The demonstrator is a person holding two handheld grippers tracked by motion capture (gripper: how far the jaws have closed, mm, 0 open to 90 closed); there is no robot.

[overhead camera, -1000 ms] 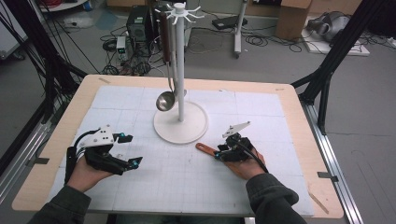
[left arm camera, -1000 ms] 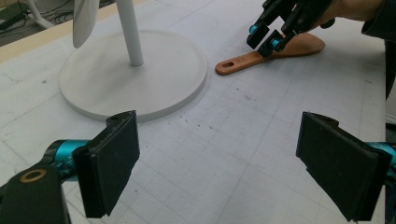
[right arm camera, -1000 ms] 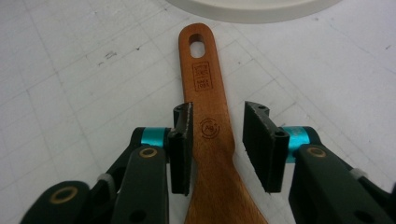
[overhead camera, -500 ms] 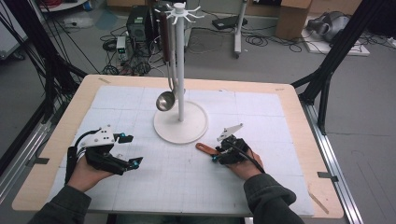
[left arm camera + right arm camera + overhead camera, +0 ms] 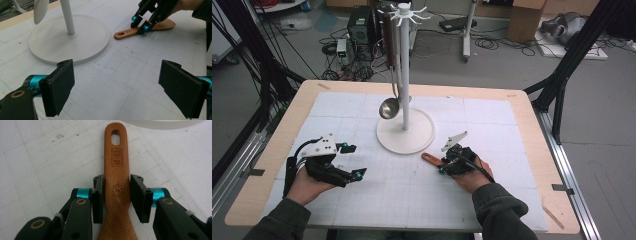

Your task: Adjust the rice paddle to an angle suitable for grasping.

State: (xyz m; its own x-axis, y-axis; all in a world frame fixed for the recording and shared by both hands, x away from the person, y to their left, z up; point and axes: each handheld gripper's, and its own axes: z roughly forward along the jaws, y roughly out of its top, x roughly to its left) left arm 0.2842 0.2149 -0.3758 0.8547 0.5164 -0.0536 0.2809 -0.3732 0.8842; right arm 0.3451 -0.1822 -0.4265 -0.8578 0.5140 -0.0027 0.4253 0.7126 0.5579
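A wooden spatula (image 5: 429,158) lies flat on the white gridded mat, just in front of the white stand's round base (image 5: 412,140). Its handle end with the hanging hole (image 5: 116,157) points toward that base. My right gripper (image 5: 443,167) is shut on the handle, one black pad pressed against each edge (image 5: 116,182). The left gripper view shows the right gripper (image 5: 140,25) low over the spatula (image 5: 162,25). My left gripper (image 5: 353,160) rests at the mat's left, open and holding nothing (image 5: 120,85).
A tall white hook stand (image 5: 404,75) rises from the mat's middle. On it hang a metal ladle (image 5: 387,107) and a dark-handled utensil (image 5: 388,35). The stand's base (image 5: 67,40) lies ahead of the left gripper. Bare wood rims the table (image 5: 532,130).
My right gripper has slid slightly left and closer along the spatula and now clamps its handle. The left gripper has stayed put.
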